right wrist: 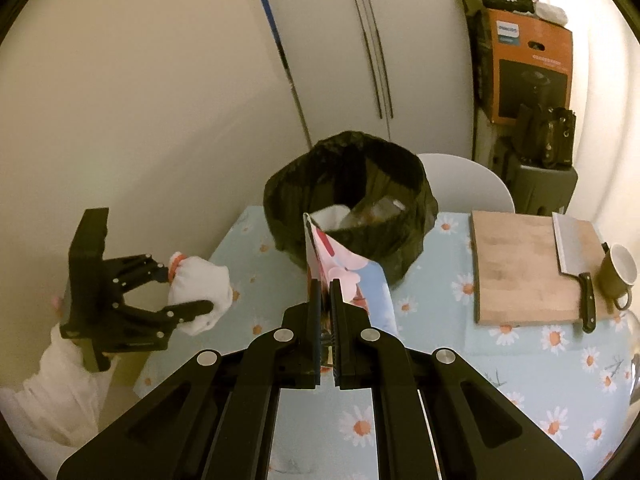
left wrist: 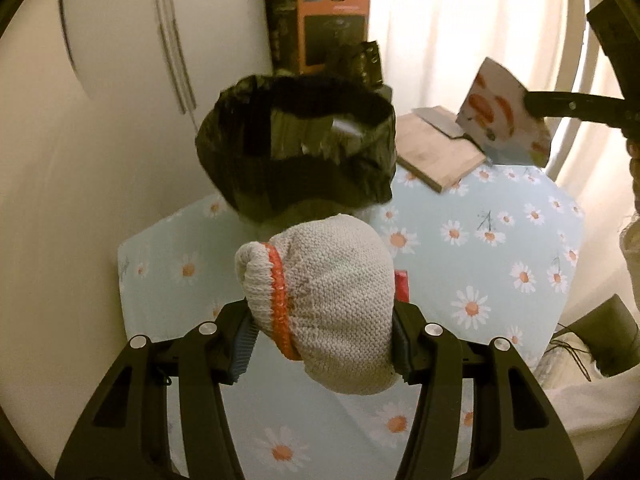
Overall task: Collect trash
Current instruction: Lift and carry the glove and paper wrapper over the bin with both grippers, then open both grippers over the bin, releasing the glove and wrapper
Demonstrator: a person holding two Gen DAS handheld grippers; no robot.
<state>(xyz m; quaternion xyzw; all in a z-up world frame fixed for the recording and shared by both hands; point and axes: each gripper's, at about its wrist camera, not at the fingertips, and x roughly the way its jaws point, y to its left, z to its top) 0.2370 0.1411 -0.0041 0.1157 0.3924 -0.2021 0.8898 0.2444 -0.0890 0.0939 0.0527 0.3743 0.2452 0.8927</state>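
My left gripper point(left wrist: 322, 334) is shut on a balled grey knitted glove with an orange cuff band point(left wrist: 320, 300), held above the table just short of the black-lined trash bin point(left wrist: 296, 140). It also shows in the right wrist view point(right wrist: 188, 294) with the glove point(right wrist: 200, 284). My right gripper point(right wrist: 326, 320) is shut on a flat printed wrapper point(right wrist: 340, 264), held upright in front of the bin point(right wrist: 348, 204). The wrapper shows in the left wrist view point(left wrist: 500, 116), right of the bin. The bin holds some trash.
The table has a daisy-print cloth point(right wrist: 540, 360). A wooden cutting board point(right wrist: 520, 264) with a cleaver point(right wrist: 572, 248) and a green mug point(right wrist: 618, 276) sit at the right. A small red item point(left wrist: 402, 284) lies behind the glove. An orange box point(right wrist: 528, 64) stands behind; a white chair point(right wrist: 468, 176) is beyond the bin.
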